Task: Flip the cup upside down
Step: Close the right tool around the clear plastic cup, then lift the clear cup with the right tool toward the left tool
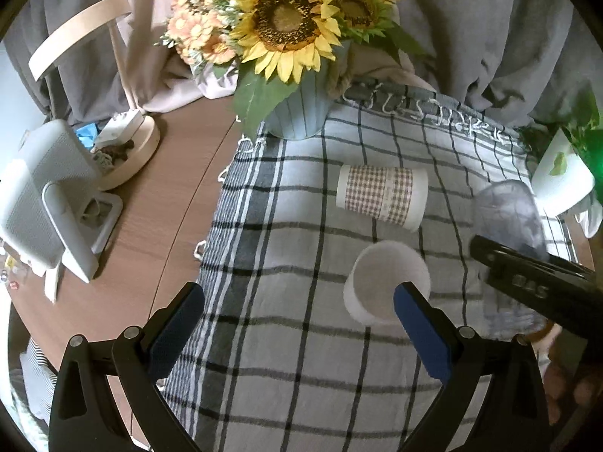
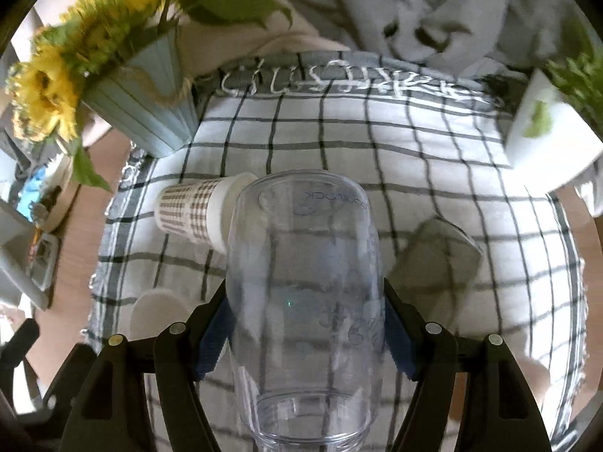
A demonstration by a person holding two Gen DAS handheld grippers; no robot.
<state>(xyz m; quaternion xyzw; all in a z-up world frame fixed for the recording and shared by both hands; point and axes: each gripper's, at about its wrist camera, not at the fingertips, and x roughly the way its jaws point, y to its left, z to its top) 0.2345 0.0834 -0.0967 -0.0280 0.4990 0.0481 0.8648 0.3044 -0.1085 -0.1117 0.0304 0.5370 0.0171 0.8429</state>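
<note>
The right gripper (image 2: 305, 335) is closed on a clear plastic cup (image 2: 301, 293), one blue pad (image 2: 213, 342) pressed against each side of the cup's lower body. The cup's threaded open rim faces the near edge and its closed base points away. Beyond it, a checked paper cup (image 2: 196, 209) lies on its side on the grey-and-white plaid cloth (image 2: 377, 143), its white rim partly hidden behind the clear cup. A white cup (image 2: 158, 310) sits near left, only partly in view. A ribbed pale-blue pot (image 2: 143, 113) of sunflowers (image 2: 45, 94) stands far left, and a white planter (image 2: 550, 135) far right.
</note>
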